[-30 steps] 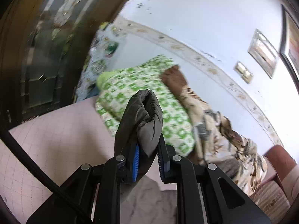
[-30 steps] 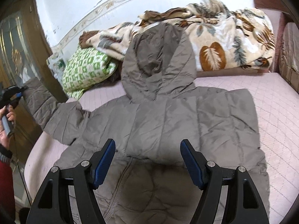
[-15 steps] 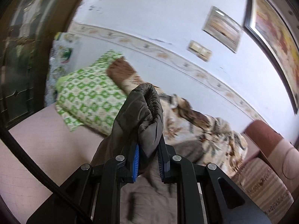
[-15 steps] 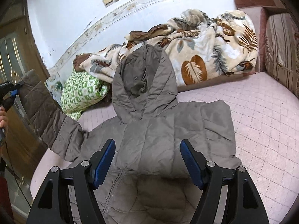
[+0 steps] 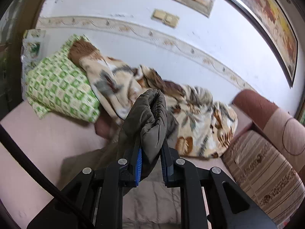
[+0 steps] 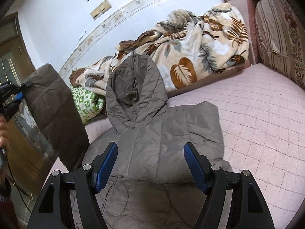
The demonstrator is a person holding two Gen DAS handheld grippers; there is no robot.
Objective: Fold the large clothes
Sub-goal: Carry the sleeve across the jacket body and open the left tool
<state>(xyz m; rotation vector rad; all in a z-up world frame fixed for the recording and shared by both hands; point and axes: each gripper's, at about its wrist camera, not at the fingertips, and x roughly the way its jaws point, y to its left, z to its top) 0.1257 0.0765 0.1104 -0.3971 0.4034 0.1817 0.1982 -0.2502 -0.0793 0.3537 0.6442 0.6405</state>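
the left gripper (image 5: 151, 164) carries the sleeve (image 6: 53, 114) up and inward over the jacket (image 6: 158, 152); the right gripper (image 6: 150, 164) drifts slightly forward.

So the puffer jacket (image 6: 158, 133) is a plain grey-brown, kind of taupe, and the sleeve (image 6: 53, 103) looks darker brown where it's in shade. The bed cover (image 6: 257, 118) is pale pink with a quilted diamond grid. Blanket (image 6: 190, 43) is cream with big rust-brown and grey-blue leaves. The pillow (image 5: 61, 89) is bright green and cream squares. The striped cushion (image 6: 282, 32) is beige with brown floral bands. The wall (image 5: 114, 3) is white with a tan scroll border. Both grippers are black with blue pads (image 6: 106, 164).
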